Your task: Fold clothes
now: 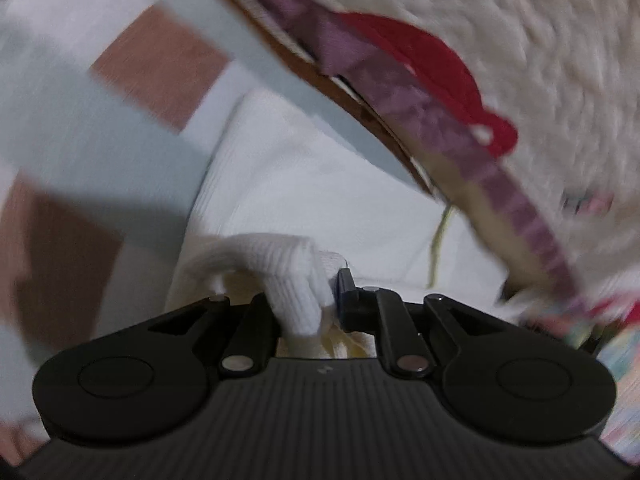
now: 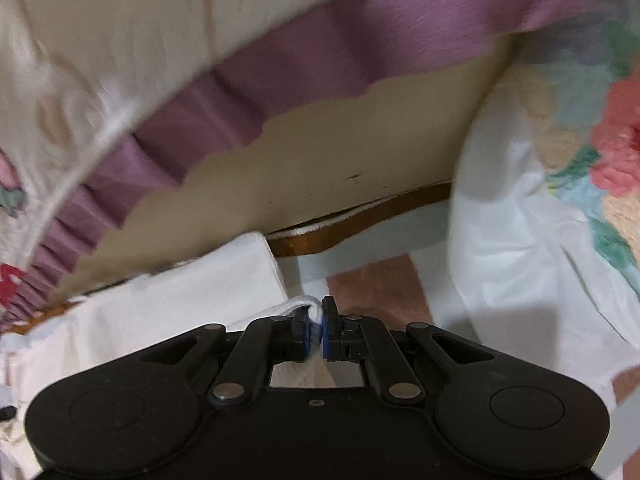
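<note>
A white ribbed garment [image 1: 304, 184] lies spread on a checked floor mat in the left wrist view. My left gripper [image 1: 308, 300] is shut on a bunched white ribbed fold of it, which hides the left finger. In the right wrist view the same white garment [image 2: 192, 296] stretches away to the left. My right gripper [image 2: 316, 328] is shut on its thin white edge between the blue pads [image 2: 326, 330]. Both views are motion-blurred.
A bed with a purple pleated skirt [image 2: 304, 68] and white quilt [image 1: 500, 40] stands just beyond. A red item [image 1: 432, 68] lies on the bed's edge. A brown wooden bed base [image 2: 360, 220] meets the pale blue and brown checked mat [image 1: 152, 68]. A floral cloth [image 2: 592, 152] hangs at right.
</note>
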Available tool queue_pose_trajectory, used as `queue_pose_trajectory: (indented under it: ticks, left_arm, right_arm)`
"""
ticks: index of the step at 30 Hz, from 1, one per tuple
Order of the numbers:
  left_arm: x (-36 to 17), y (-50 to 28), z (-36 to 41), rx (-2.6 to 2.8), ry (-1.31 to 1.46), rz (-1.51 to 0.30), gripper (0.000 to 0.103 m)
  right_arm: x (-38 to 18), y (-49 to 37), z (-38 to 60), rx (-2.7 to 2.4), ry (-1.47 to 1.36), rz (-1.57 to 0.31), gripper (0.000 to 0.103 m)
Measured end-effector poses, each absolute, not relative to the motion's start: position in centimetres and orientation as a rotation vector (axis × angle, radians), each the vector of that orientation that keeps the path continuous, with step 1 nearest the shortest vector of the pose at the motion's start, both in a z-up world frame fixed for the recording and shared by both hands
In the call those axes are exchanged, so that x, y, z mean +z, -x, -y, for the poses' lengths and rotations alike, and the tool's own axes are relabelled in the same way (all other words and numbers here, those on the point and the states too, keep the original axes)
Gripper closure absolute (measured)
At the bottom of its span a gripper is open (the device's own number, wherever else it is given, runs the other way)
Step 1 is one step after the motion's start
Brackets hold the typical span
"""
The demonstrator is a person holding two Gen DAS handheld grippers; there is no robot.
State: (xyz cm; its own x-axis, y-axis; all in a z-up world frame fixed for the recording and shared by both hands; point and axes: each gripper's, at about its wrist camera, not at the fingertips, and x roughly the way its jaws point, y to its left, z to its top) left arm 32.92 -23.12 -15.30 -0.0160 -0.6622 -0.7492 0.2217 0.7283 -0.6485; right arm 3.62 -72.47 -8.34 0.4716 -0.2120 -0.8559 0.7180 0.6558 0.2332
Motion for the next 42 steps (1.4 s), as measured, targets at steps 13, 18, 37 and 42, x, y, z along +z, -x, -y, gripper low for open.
queue_pose_trajectory:
  ticks: [13,18,37,42]
  left_arm:
    - [-11.2,-33.8,17.1,-0.812,0.408,-1.202,0.056]
    - [-8.9,-29.9,16.5,-0.873,0.208,-1.083,0.050]
    - [-12.4,-17.1,10.5,-0.770,0.241,-1.098,0.044]
    - [-13.3,-16.6,11.2,-0.807,0.266,-1.153,0.044]
  right_arm:
    - [-11.5,-2.7,76.4,-0.508,-0.902,-0.857,0.073]
    - [-10.9,2.5,76.7,-0.373,-1.179,-0.542,0.059]
    - [-11.1,13.1,58.6,-0.502,-0.304,-0.662,0.055]
    - [-12.9,11.6,58.3,-0.506,-0.264,-0.702,0.046]
